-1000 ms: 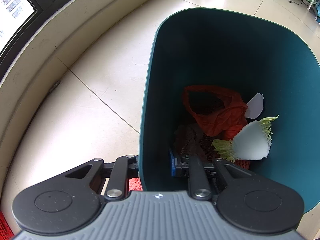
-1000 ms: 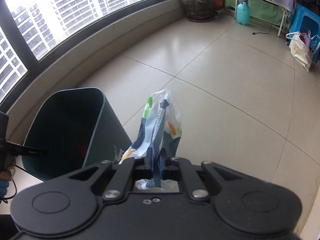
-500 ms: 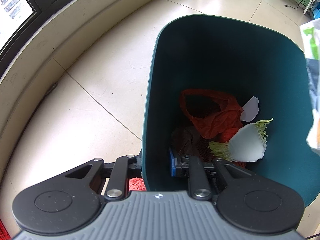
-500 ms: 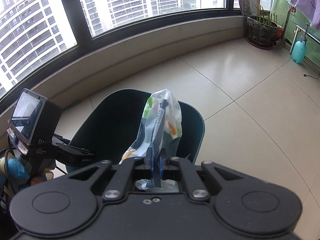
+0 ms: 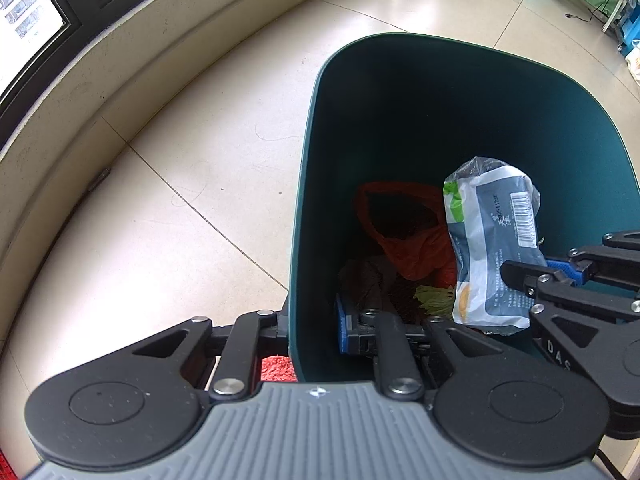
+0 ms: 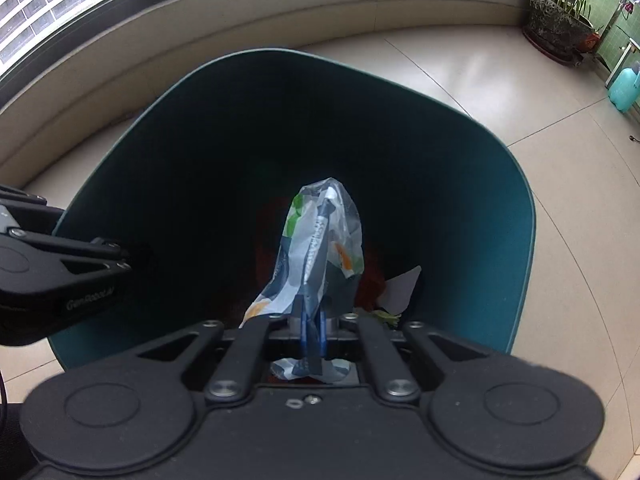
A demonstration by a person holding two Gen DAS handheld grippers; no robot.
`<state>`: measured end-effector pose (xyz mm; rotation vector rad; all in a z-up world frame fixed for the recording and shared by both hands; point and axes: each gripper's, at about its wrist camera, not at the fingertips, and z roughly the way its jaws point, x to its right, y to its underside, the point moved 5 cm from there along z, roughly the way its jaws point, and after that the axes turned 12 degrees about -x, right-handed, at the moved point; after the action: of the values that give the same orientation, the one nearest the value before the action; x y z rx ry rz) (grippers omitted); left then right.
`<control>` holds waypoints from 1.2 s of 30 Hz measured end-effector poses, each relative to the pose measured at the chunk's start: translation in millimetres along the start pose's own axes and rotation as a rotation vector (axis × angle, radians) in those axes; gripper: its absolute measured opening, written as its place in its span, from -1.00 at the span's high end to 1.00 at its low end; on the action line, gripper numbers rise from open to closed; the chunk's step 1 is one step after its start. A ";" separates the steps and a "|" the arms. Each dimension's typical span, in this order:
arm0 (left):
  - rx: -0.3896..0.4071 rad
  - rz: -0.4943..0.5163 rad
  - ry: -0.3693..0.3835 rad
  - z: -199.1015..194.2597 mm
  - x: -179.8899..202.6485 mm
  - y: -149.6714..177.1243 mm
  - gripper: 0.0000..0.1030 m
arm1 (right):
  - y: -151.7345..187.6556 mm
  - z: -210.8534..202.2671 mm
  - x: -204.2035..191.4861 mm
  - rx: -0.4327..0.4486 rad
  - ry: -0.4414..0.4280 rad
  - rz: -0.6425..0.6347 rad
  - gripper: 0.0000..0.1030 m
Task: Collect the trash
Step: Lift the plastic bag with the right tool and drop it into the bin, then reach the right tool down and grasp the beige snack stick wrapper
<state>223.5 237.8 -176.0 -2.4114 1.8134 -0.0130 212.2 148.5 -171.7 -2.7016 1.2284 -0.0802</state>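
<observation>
A dark teal trash bin (image 5: 304,184) stands on the tiled floor. My left gripper (image 5: 312,332) is shut on the bin's near wall, one finger outside and one inside. My right gripper (image 6: 310,336) is shut on a crinkled white, grey and green snack wrapper (image 6: 316,248) and holds it inside the bin's mouth (image 6: 524,216). In the left wrist view the wrapper (image 5: 492,248) hangs over the trash, with the right gripper (image 5: 532,276) coming in from the right. An orange plastic bag (image 5: 404,236), green leaves (image 5: 434,300) and white paper (image 6: 402,288) lie at the bottom.
A low beige ledge (image 5: 120,64) under dark-framed windows curves along the left. A potted plant (image 6: 556,20) and a turquoise bottle (image 6: 624,88) stand far right. Something red (image 5: 278,368) lies on the floor under my left gripper.
My right gripper has carried the wrapper from beside the bin to over it and down into its mouth. My left gripper has kept its grip on the bin wall.
</observation>
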 end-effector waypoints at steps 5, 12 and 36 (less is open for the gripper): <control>-0.012 -0.001 0.003 2.1 -1.6 -2.0 0.66 | 2.1 11.7 -5.0 -0.036 0.001 -0.008 0.71; -0.015 -0.003 -0.001 3.3 -1.3 -5.1 0.66 | 4.8 -1.4 -2.2 -0.008 -0.033 0.004 0.64; -0.020 -0.013 -0.033 8.5 5.4 -5.2 0.66 | 96.7 -127.2 127.0 0.222 -0.118 0.277 -0.10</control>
<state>230.7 234.8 -184.2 -2.4220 1.7928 0.0434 208.8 -26.5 -66.7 -2.2938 1.4492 -0.0190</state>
